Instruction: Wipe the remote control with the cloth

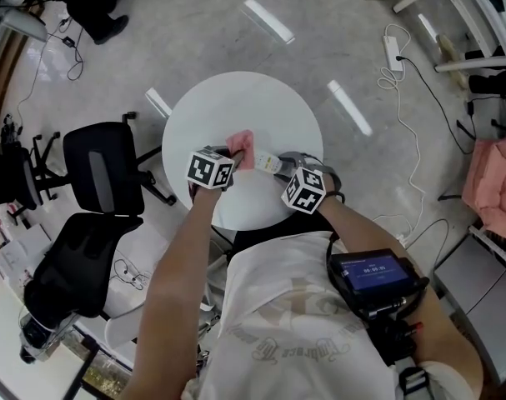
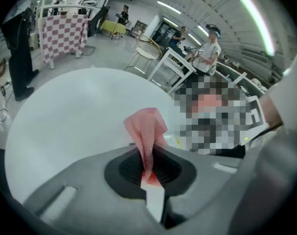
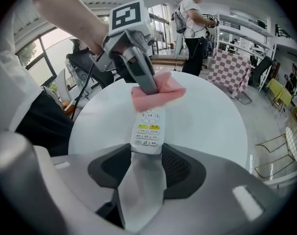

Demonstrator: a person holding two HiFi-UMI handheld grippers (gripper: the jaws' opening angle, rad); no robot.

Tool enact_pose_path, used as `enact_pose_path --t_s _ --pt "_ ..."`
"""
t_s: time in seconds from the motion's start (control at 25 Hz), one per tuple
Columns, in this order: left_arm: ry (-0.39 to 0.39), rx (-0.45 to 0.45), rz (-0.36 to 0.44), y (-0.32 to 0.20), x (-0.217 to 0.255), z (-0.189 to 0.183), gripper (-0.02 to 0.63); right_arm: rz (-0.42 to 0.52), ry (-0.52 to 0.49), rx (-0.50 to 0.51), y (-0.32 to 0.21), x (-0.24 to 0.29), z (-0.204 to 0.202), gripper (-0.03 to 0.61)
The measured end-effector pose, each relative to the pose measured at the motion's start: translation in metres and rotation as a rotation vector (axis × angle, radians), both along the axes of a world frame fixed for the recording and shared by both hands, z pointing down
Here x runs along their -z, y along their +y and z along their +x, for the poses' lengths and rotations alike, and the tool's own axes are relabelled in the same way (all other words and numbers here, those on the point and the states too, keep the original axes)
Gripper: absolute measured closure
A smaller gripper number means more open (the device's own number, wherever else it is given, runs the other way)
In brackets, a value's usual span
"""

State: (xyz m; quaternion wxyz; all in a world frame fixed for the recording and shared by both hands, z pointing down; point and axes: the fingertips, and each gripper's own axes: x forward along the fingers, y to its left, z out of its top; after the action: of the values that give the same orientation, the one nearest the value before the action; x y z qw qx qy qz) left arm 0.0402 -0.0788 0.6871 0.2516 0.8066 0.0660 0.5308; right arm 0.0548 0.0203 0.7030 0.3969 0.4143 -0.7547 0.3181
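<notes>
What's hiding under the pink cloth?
The far end of the white remote control lies under the pink cloth, which the left gripper holds. Its lower buttons show; what is at the covered end cannot be seen.

This looks like a large open workroom or lab set up for recording, rather than a home. In the head view a polished grey floor (image 1: pixel 194 23) mirrors long strip lights, a white power strip (image 1: pixel 393 52) with trailing cables lies at the upper right, and black office chairs (image 1: pixel 102 173) stand at the left beside a round white table (image 1: pixel 236 98). The left gripper view shows a wide hall with ceiling strip lights (image 2: pixel 258 18), white-framed tables (image 2: pixel 175 65), a red-and-white checkered cloth (image 2: pixel 65 33) at the upper left, and a standing person (image 2: pixel 210 48) with gear on the head. The right gripper view shows tall windows (image 3: pixel 38 53) at the left.
</notes>
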Motion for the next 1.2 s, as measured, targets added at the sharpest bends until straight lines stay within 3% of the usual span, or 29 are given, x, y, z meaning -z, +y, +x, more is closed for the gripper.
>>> enact_pose_path --t_s 0.12,0.36,0.64,1.0,1.2 --pt "0.026 -0.087 -0.058 0.037 0.005 0.014 0.595 0.003 -0.003 0.006 -0.001 0.000 -0.001 0.371" --pt "0.068 -0.155 -0.123 0.091 0.019 0.029 0.595 0.012 -0.008 0.008 -0.003 0.001 -0.005 0.371" --pt "0.088 -0.111 -0.228 0.111 0.022 0.037 0.595 0.017 -0.011 0.011 0.000 0.001 -0.003 0.371" --pt "0.014 0.020 -0.060 0.039 0.001 0.014 0.595 0.012 -0.017 0.005 0.009 0.000 -0.003 0.371" --pt "-0.034 0.059 -0.006 0.006 -0.008 -0.003 0.595 0.010 -0.012 0.003 0.017 -0.001 0.003 0.371"
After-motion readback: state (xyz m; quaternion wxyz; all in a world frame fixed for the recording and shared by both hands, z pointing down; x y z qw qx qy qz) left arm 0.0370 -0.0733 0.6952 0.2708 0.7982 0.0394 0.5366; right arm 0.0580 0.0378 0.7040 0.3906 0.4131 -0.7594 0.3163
